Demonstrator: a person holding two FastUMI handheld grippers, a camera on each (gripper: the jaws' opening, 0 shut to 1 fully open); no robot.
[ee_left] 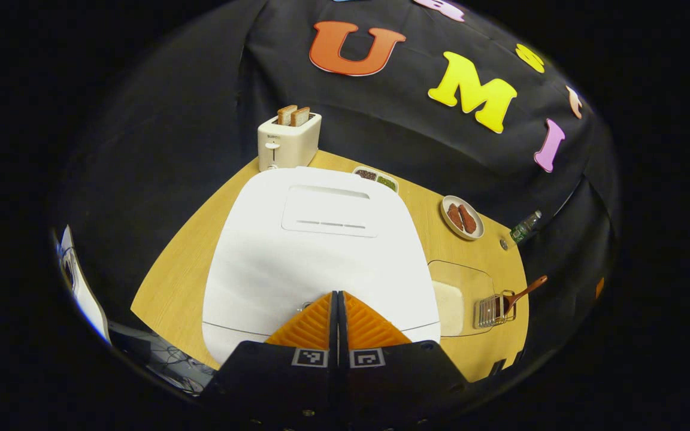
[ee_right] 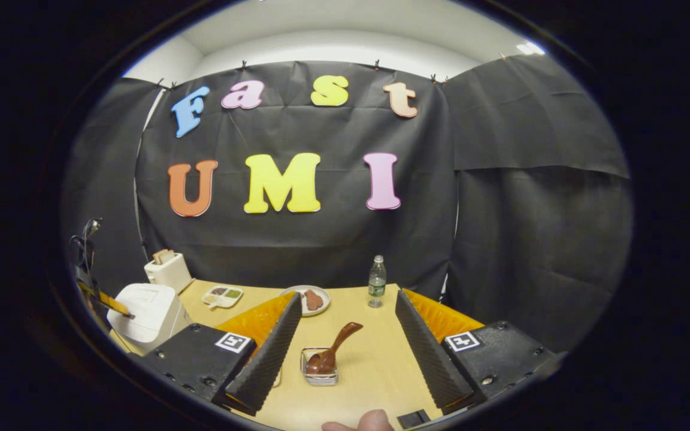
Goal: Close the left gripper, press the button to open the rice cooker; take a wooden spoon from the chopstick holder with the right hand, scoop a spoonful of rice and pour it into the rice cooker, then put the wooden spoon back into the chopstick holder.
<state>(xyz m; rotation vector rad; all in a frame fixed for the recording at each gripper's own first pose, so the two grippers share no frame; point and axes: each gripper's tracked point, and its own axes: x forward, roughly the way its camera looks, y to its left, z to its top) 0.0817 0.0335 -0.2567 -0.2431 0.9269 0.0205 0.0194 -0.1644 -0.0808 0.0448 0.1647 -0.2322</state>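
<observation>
1. White rounded plastic rice cooker [ee_left: 321, 251] sitting lid-down-shut on the pale wooden worktop [ee_left: 183, 281], lying directly ahead of and beneath the left gripper [ee_left: 338, 299]; in the right gripper view, standing at the far left edge [ee_right: 144, 314].
2. Left gripper showing fingers pressed together, nothing between them, tips hovering over or touching the cooker's near front edge, right where a small metallic catch is peeking out beside them; actual contact impossible to confirm.
3. Judging the coming press as a short push straight forward and down along the gripper's own axis, the left gripper being by far the nearer one to the button.
4. Right gripper [ee_right: 345, 335] hanging with fingers spread wide, gripping nothing, facing the small clear wire-sided chopstick holder [ee_right: 319, 365] lying dead ahead between them.
5. Brown wooden spoon [ee_right: 334, 347] resting bowl-down in that holder, long axis leaning up and away to the right, handle end free for a pinch.
6. Clear rectangular tub of white rice [ee_left: 459, 296] standing just right of the cooker, holder just beyond it.
7. Labels: green-labelled clear bottle [ee_right: 377, 281] and cream toaster [ee_left: 288, 140] carrying print too small for reading; square coded markers on both gripper bodies, no legible brand.
</observation>
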